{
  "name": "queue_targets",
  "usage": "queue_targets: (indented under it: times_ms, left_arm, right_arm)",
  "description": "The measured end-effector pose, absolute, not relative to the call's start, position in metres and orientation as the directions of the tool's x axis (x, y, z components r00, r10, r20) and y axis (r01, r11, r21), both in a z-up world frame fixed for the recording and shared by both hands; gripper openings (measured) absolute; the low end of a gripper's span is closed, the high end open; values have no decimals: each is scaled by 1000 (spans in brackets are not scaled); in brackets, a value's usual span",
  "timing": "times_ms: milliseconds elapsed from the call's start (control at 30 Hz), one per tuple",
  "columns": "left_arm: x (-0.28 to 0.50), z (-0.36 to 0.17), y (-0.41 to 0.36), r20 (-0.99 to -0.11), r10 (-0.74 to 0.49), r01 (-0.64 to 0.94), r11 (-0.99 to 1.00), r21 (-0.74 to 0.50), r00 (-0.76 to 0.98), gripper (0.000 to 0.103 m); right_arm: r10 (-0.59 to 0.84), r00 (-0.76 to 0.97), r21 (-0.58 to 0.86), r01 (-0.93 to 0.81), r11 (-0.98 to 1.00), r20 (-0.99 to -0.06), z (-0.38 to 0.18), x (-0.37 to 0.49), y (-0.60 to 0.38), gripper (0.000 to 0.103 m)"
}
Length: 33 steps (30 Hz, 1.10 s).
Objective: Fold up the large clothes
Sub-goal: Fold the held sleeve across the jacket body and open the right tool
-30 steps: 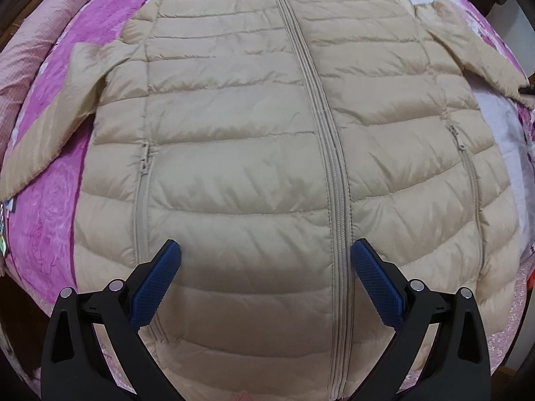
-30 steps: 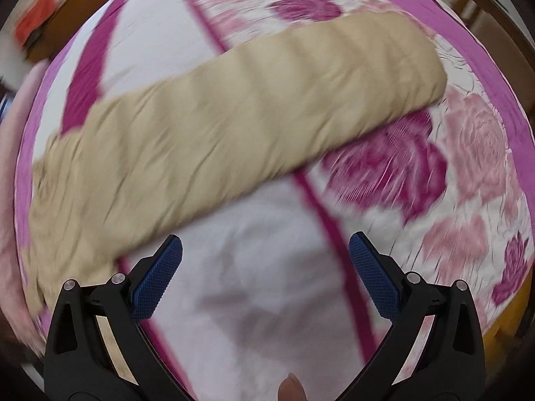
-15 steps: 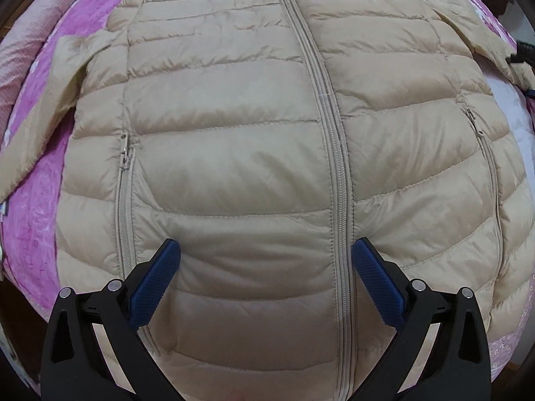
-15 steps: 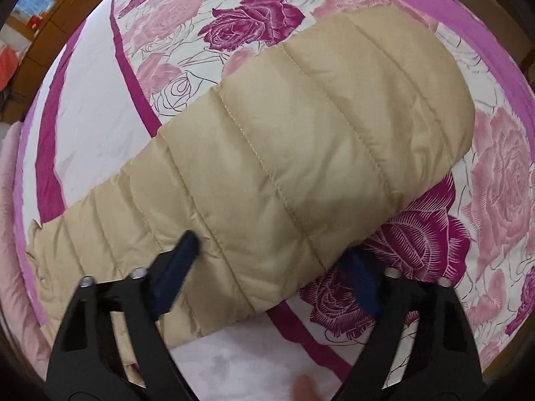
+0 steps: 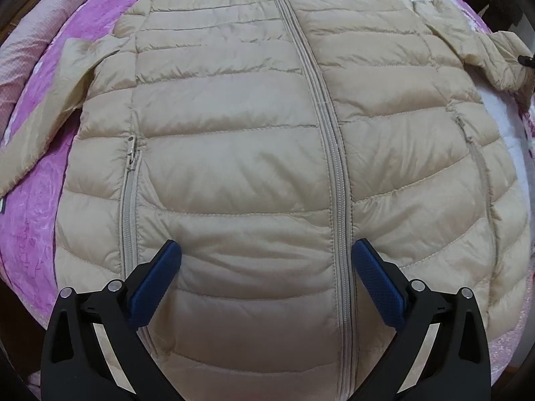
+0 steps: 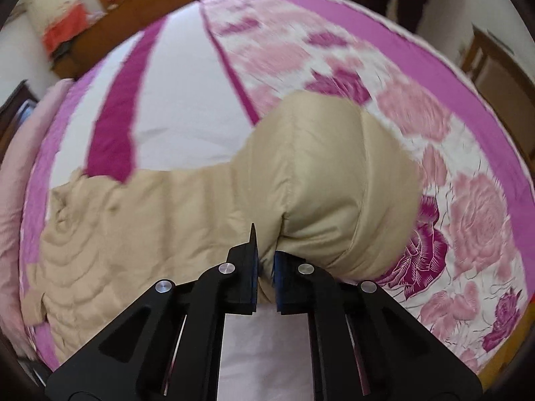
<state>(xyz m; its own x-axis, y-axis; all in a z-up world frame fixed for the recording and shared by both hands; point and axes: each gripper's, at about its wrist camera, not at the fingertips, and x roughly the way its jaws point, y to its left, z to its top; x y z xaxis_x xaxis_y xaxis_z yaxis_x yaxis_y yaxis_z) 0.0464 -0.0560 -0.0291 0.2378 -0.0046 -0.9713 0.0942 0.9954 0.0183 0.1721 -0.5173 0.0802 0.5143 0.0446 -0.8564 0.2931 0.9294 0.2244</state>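
Presently I find the beige quilted jacket [image 5: 234, 153] lying front-up on the bed [image 6: 174, 100], zipped closed along its centre zip [image 5: 329, 153], with the collar at the far end and the hem nearest my left camera. My left gripper [image 5: 267, 267] hangs over the lower front of the jacket, pointing steeply down; its blue pads [image 5: 153, 284] stand wide apart and hold nothing, one near the left pocket zip [image 5: 128, 200] and the other just past the centre zip. The jacket's sleeve on the left of that view lies flat on the pink bedspread [image 5: 30, 220]. On the other side, my right gripper [image 6: 265, 264] has just been closing and is now clamped on the cuff end of the other sleeve [image 6: 317, 180], with a pinch of beige fabric between the near-touching pads. That sleeve bulges up from the gripper and bends back toward the jacket body at the left of the right view, clear of the rose-patterned cover [image 6: 468, 207] beneath it. The right view is blurred toward its edges. Wooden furniture [image 6: 495, 73] stands beyond the far side of the bed.
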Motion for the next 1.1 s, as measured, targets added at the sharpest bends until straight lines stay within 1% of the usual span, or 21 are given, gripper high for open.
queue_targets:
  times_ms: [167, 267, 433, 600, 867, 1100]
  left_arm:
    - [37, -15, -38, -973, -25, 71, 997, -9, 231, 98]
    - [29, -6, -24, -969, -17, 60, 998, -3, 246, 98]
    - [14, 10, 2, -958, 33, 34, 998, 44, 284, 98]
    - [9, 12, 22, -955, 56, 1, 998, 59, 293, 98]
    - [10, 12, 36, -952, 69, -15, 998, 67, 297, 98]
    - [24, 3, 54, -954, 52, -36, 998, 43, 295, 98]
  right_arm:
    - [81, 547, 202, 165, 965, -833, 111, 165, -463, 8]
    - [74, 536, 146, 92, 985, -841, 122, 164, -420, 8]
    - [121, 543, 121, -37, 992, -831, 134, 160, -359, 8]
    - [179, 531, 120, -144, 982, -828, 142, 162, -307, 8]
    - [235, 472, 129, -246, 961, -850, 127, 170, -235, 8]
    - [280, 379, 171, -297, 940, -882, 86, 185, -178, 8]
